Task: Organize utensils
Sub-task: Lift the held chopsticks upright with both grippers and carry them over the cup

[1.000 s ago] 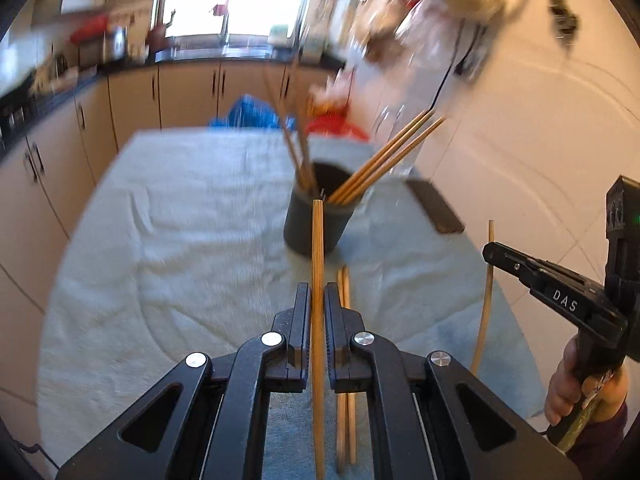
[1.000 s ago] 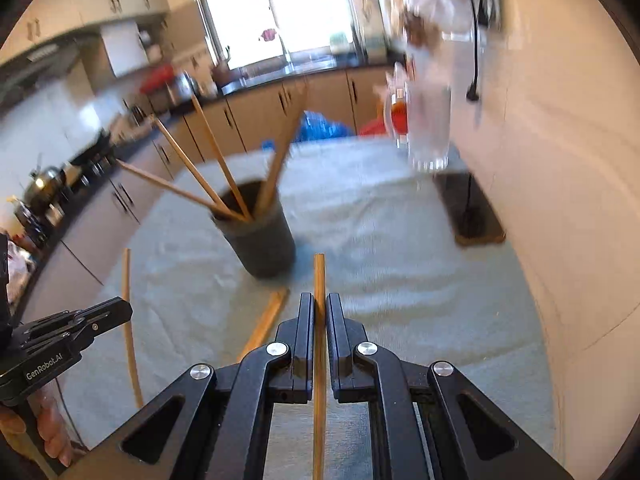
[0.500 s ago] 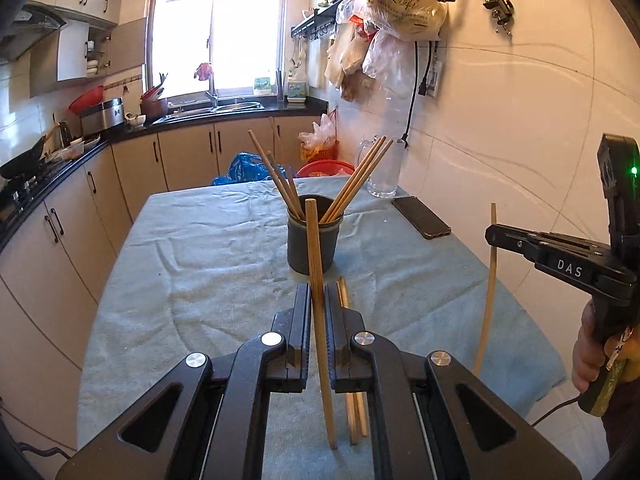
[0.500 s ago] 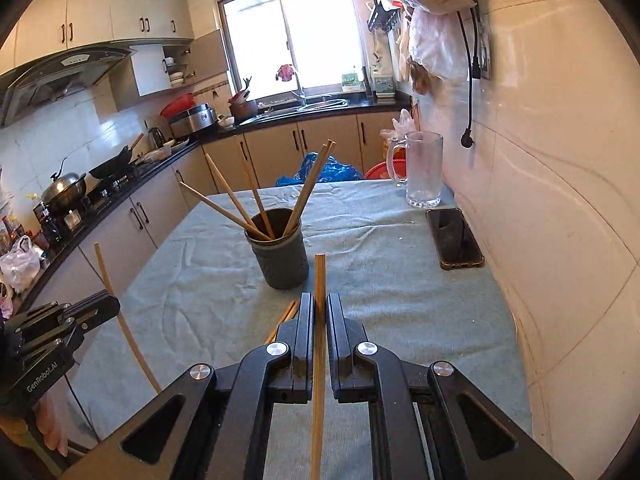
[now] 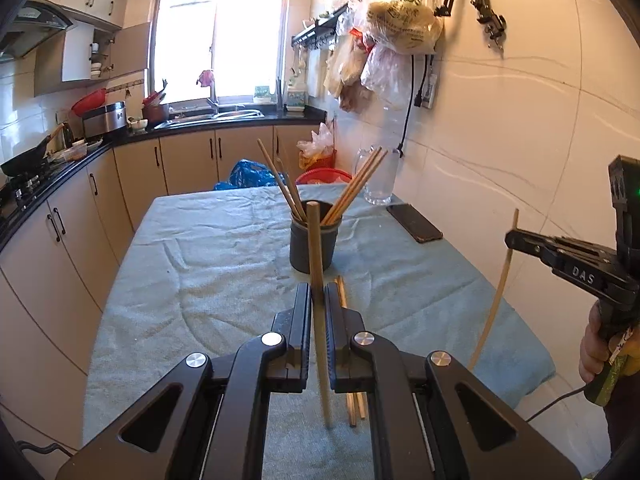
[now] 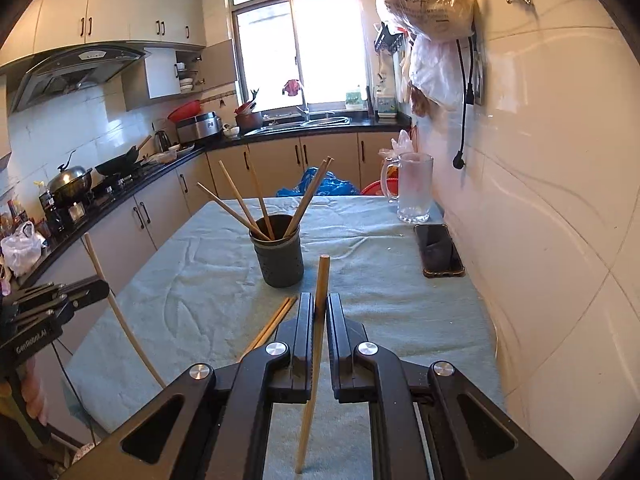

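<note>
A dark grey utensil cup (image 5: 311,245) (image 6: 280,258) stands mid-table with several wooden chopsticks (image 5: 354,188) (image 6: 240,204) leaning in it. My left gripper (image 5: 317,300) is shut on one chopstick (image 5: 316,264), held upright above the table's near end. My right gripper (image 6: 320,308) is shut on another chopstick (image 6: 318,320), also raised. Each gripper shows in the other's view, the right (image 5: 516,240) and the left (image 6: 96,286), with its chopstick hanging down. Two loose chopsticks (image 5: 346,344) (image 6: 272,322) lie on the cloth in front of the cup.
The table carries a pale blue towel (image 5: 208,264) (image 6: 400,312). A black phone (image 5: 414,222) (image 6: 438,250) and a glass mug (image 5: 378,182) (image 6: 414,188) sit by the right wall. Kitchen cabinets and counter run along the left and back.
Both grippers have risen and tilted up from the table, each keeping its chopstick. The cup now looks farther and lower in both views.
</note>
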